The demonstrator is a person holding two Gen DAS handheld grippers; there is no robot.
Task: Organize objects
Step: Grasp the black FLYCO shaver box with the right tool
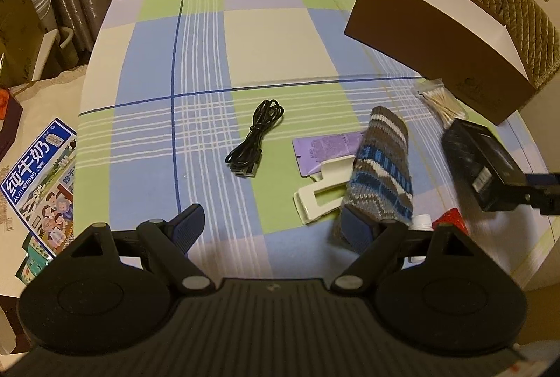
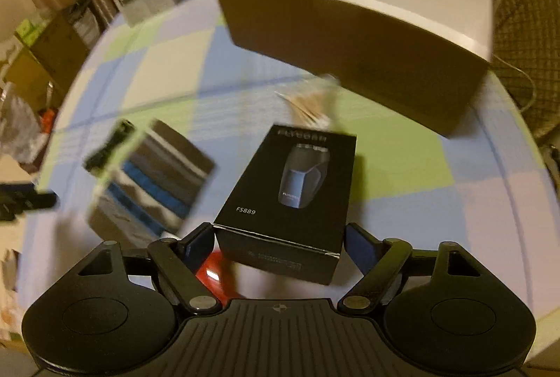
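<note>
Right gripper (image 2: pixel 278 239) clamps a black shaver box (image 2: pixel 290 181) above the counter (image 2: pixel 402 167); cotton swabs (image 2: pixel 308 107) lie between it and the open brown box (image 2: pixel 350 37). Left gripper (image 1: pixel 273 226) is spread, empty; only its view shows the cable (image 1: pixel 255 139) and white clip (image 1: pixel 322 191).

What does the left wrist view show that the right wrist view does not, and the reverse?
Only the left wrist view shows the black cable, the purple packet and the white clip, and the open left tool.

Only the right wrist view shows the shaver picture and "FS889" on the black box, and the brown box's white inside.

Both show the black box, brown box, knitted sock and cotton swabs.
</note>
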